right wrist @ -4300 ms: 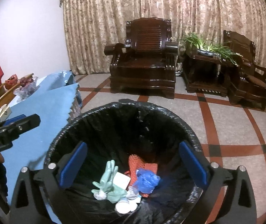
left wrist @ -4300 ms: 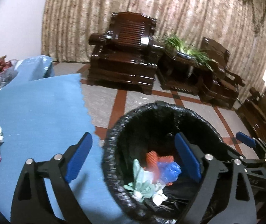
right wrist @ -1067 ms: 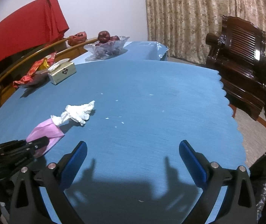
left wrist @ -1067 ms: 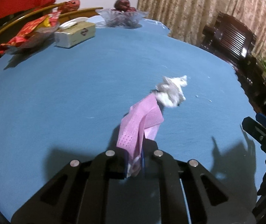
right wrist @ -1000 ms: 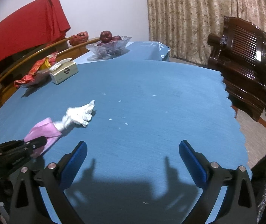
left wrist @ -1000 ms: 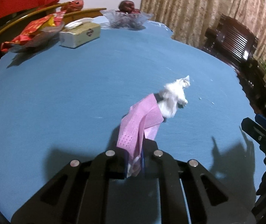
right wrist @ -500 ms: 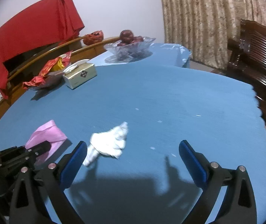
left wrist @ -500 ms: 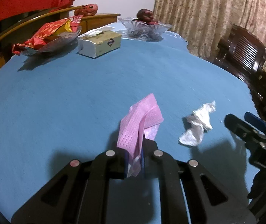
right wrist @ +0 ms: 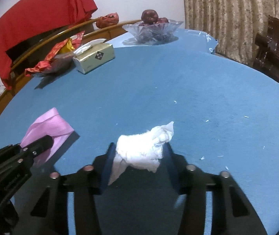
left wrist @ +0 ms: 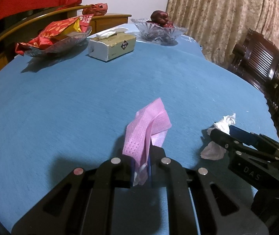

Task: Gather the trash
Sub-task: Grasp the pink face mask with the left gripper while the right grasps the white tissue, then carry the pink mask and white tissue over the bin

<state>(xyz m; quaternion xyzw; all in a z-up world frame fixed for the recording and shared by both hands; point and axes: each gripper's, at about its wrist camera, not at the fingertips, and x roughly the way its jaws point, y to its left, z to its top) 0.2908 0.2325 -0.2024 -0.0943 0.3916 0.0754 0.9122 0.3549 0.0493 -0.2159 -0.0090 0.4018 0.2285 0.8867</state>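
The left tool [left wrist: 140, 168] pinches a pink napkin [left wrist: 147, 129]; the right tool [right wrist: 137, 156], jaws just closing, presses a white tissue [right wrist: 145, 146] on the desk [right wrist: 178, 90].

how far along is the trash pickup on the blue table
Nothing is visibly binned yet. In hand: the left gripper is shut on the pink paper napkin; the right gripper jaws have just been closing around the crumpled white tissue. Left: carrying both away, plus white crumbs.
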